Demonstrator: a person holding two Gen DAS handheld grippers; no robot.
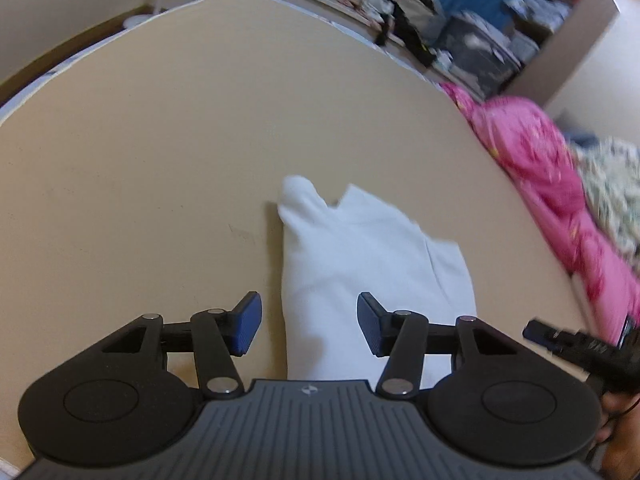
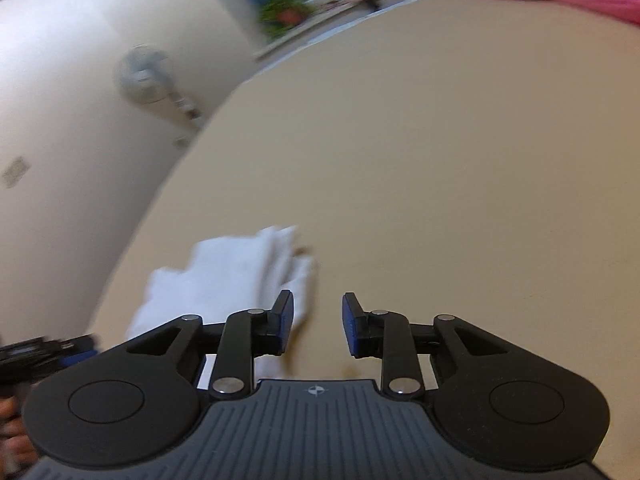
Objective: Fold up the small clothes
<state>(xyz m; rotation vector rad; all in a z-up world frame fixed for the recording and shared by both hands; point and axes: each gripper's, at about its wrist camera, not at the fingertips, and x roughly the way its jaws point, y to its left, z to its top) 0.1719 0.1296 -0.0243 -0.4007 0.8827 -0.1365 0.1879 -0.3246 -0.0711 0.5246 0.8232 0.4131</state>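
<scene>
From the left wrist view, our left gripper (image 1: 309,322) has its jaws apart with nothing clamped — the blue pads stand clear above the cloth. The white garment (image 1: 360,264) lies on the tan table (image 1: 140,140) directly ahead, running from between the jaws toward 12 o'clock and leaning a little to 1. Its long axis follows the line the gripper points along; the far end finishes in a rounded bump at 12 and a squarer corner just beside it at 1. We judge it already folded at least once, since an upper layer sits over a lower one along the 3 o'clock edge.

At 4 o'clock in that view the tip of the right gripper (image 1: 560,340) shows, blurred. In its own view the right gripper (image 2: 318,322) also has jaws apart and empty; here the garment (image 2: 224,276) lies at 10 to 11 o'clock, off its left finger, with bare table straight ahead. So the left hand is the nearer and better lined up — we judge any next pinch on the cloth falls to it more easily, while the right would have to swing toward 10 first.

The garment's near end is hidden beneath both gripper bodies. Blur smears its edges in the right view, so the layer count stays uncertain. A pink bundle (image 1: 540,168) sits at 2 o'clock beyond the table edge, well apart.
</scene>
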